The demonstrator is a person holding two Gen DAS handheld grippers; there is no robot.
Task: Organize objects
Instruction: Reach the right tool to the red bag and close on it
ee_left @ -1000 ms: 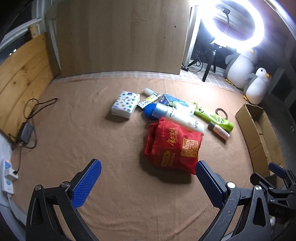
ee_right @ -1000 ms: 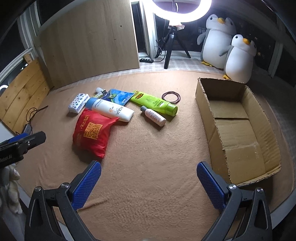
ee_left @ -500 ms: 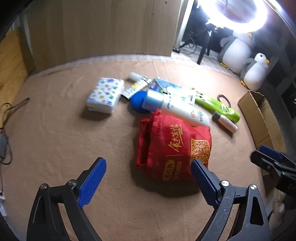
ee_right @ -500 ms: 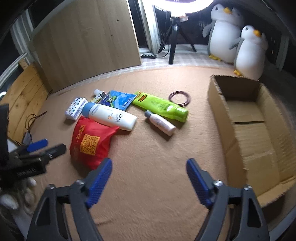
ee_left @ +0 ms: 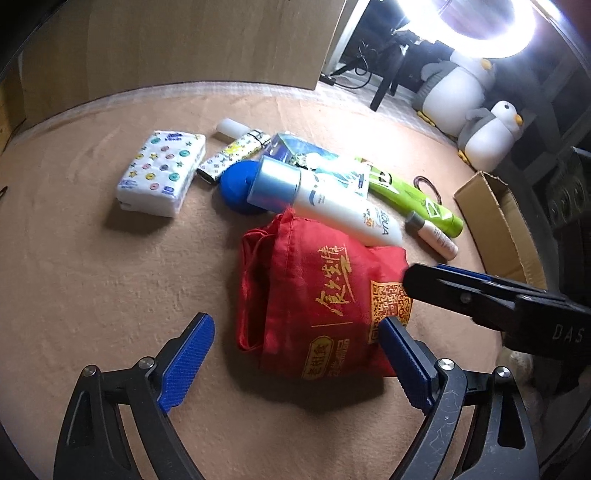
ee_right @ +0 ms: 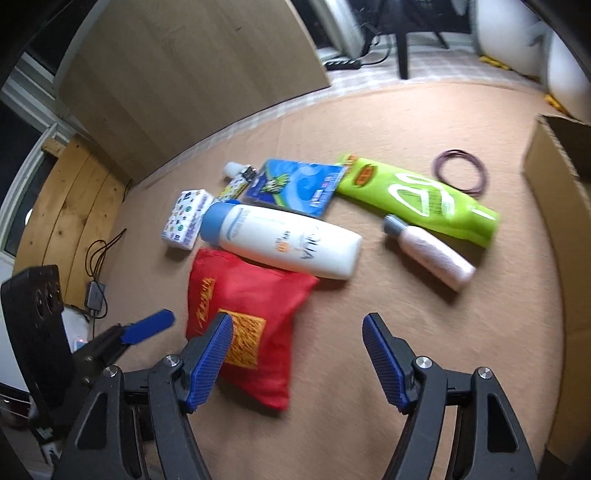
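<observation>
Clutter is seen spread on a tan carpeted floor. Left claw is held wide apart just above the near edge of a red drawstring bag; nothing is gripped, and contact with the bag cannot be told. Right claw is also spread apart and empty, its left pad seen over the bag's printed yellow patch, the bag lying mostly to its left. In the left view the right claw is seen from the side, reaching in over the bag's right corner.

White AQUA sunscreen bottle is laid on its side with its blue-grey cap to the left, touching the bag's far edge. Blue round lid is seen just beside that cap in the left view. Patterned tissue pack is placed left of the bottle, apart from the bag. Patterned lighter and a small white tube are found behind the pack. Blue packet is tucked partly under the bottle. Green tube is laid diagonally to the right, with a small pink bottle touching its near side. Dark hair ties are seen beyond the tube. Cardboard box is standing open at the far right, well apart from the bag. Two plush penguins and a ring light are seen in the background.
</observation>
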